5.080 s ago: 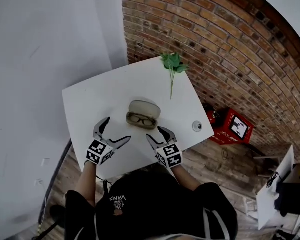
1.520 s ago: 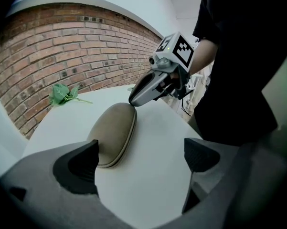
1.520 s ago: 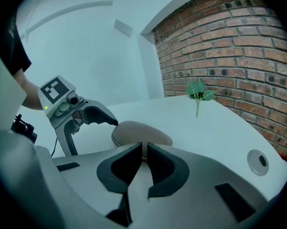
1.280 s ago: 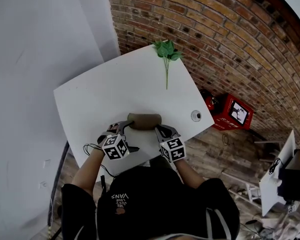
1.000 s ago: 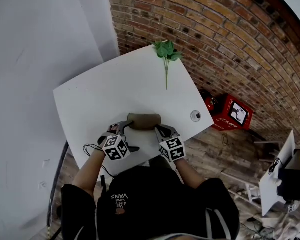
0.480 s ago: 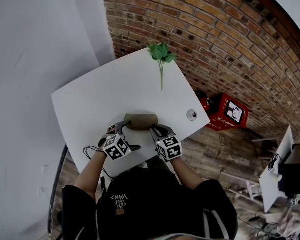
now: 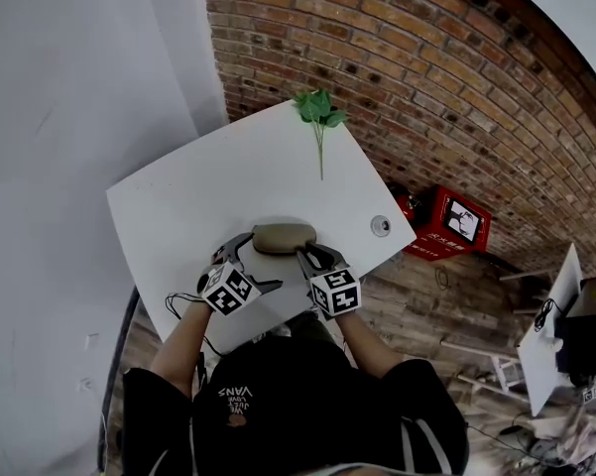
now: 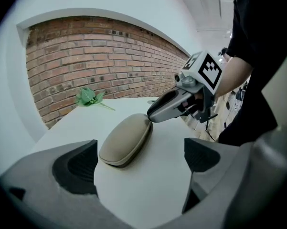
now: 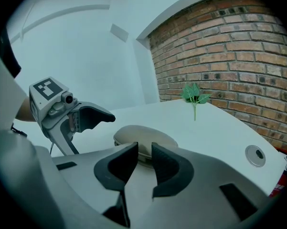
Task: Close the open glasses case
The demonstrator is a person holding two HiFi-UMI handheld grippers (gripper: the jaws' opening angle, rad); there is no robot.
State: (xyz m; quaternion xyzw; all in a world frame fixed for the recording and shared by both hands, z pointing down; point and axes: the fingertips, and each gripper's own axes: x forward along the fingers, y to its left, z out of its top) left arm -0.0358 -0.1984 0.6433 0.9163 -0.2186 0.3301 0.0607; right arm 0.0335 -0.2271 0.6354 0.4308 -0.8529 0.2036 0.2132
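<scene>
The tan glasses case (image 7: 284, 237) lies shut on the white table (image 7: 198, 186), near its front edge. My left gripper (image 7: 258, 263) hangs at the case's left end with its jaws spread wide; in the left gripper view the case (image 8: 126, 140) lies ahead of the left gripper (image 8: 141, 161), untouched by the pads. My right gripper (image 7: 307, 256) sits at the case's right end. Its jaws have just been opening, and a narrow gap with nothing in it shows in the right gripper (image 9: 144, 163). The case (image 9: 145, 138) lies just beyond the tips.
A green leafy sprig (image 7: 317, 117) lies at the table's far edge by the brick wall. A small round metal disc (image 7: 380, 225) sits near the right corner. A red crate (image 7: 446, 224) stands on the floor to the right. The person stands against the near edge.
The case, open with glasses inside five seconds ago, is shut. In the last second the left gripper lifted off the case's left end and the right jaws parted slightly.
</scene>
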